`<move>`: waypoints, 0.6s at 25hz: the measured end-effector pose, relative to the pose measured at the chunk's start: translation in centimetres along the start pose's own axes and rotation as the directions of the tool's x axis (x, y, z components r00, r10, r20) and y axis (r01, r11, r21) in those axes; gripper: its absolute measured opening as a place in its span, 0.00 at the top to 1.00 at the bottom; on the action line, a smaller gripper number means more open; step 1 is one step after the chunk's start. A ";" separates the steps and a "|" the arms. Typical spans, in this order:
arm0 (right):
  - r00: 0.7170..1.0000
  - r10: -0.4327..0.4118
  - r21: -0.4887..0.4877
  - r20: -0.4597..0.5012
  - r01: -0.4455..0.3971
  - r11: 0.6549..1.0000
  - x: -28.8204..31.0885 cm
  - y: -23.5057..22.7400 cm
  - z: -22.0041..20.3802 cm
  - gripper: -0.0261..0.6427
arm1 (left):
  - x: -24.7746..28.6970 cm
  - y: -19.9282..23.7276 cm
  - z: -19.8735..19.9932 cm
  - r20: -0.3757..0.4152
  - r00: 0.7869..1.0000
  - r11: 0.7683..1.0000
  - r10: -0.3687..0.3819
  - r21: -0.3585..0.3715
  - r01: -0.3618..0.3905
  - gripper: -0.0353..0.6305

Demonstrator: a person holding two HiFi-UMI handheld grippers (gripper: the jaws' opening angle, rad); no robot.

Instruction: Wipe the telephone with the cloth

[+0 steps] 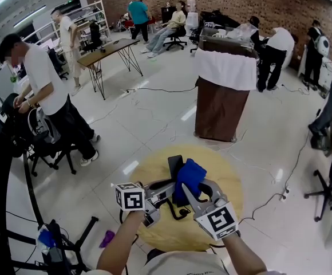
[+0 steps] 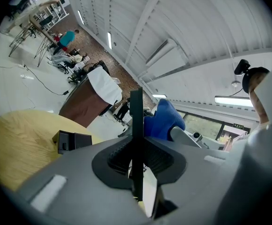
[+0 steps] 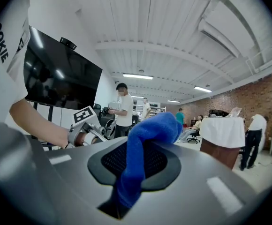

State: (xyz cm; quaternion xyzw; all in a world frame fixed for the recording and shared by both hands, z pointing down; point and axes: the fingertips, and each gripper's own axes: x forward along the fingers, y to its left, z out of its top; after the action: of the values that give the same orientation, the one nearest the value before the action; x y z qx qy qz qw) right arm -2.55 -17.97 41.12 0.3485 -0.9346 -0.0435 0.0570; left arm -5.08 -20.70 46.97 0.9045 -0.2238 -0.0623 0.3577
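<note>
A thin black telephone is held upright above the round yellow table, and my left gripper is shut on its lower part. It shows edge-on between the jaws in the left gripper view, as a dark telephone. My right gripper is shut on a blue cloth, which bunches against the telephone's right side. The cloth hangs over the jaws in the right gripper view, and it also shows as a blue cloth beside the telephone. A black cord dangles below the grippers.
A small black box lies on the table's far side. A brown lectern draped with a white cloth stands beyond the table. A person by black chairs is at the left; cables cross the floor, and a black stand is near left.
</note>
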 end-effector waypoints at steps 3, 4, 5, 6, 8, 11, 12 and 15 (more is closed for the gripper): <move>1.000 0.005 -0.017 0.018 -0.004 1.000 0.4 -0.1 0.4 0.87 | 0.1 -0.2 0.0 -0.006 1.000 1.000 0.000 0.012 0.000 0.85; 1.000 0.005 -0.019 0.022 -0.004 1.000 0.4 -0.2 0.6 0.87 | 0.1 -0.3 -0.1 -0.009 1.000 1.000 -0.001 0.017 0.001 0.85; 1.000 0.003 -0.019 0.020 -0.003 1.000 0.4 -0.2 0.8 0.87 | 0.1 -0.5 -0.1 -0.012 1.000 1.000 -0.001 0.022 0.002 0.85; 1.000 0.002 -0.020 0.017 -0.002 1.000 0.4 -0.3 1.0 0.87 | 0.2 -0.7 -0.2 -0.015 1.000 1.000 0.000 0.028 0.000 0.85; 1.000 0.004 -0.032 0.022 -0.004 0.999 0.6 -0.3 1.2 0.87 | 0.1 -0.9 -0.4 -0.022 1.000 0.999 0.004 0.036 -0.003 0.85; 0.999 0.011 -0.063 0.042 -0.008 0.998 0.9 -0.5 1.6 0.87 | 0.0 -1.1 -0.7 -0.024 1.000 0.999 0.002 0.038 -0.001 0.85; 0.999 0.011 -0.071 0.046 -0.007 0.997 1.0 -0.6 1.7 0.87 | 0.1 -1.2 -0.8 -0.024 1.000 0.999 0.002 0.039 -0.001 0.85; 0.999 0.008 -0.087 0.043 -0.005 0.996 1.2 -1.0 2.5 0.87 | 0.3 -1.3 -0.9 -0.029 1.000 0.999 0.001 0.038 0.000 0.85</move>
State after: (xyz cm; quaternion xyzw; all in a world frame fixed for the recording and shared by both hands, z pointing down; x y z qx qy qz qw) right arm -3.11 -19.42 38.61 0.3417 -0.9339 -0.0913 0.0522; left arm -4.07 -19.43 46.76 0.9118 -0.2200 -0.0446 0.3438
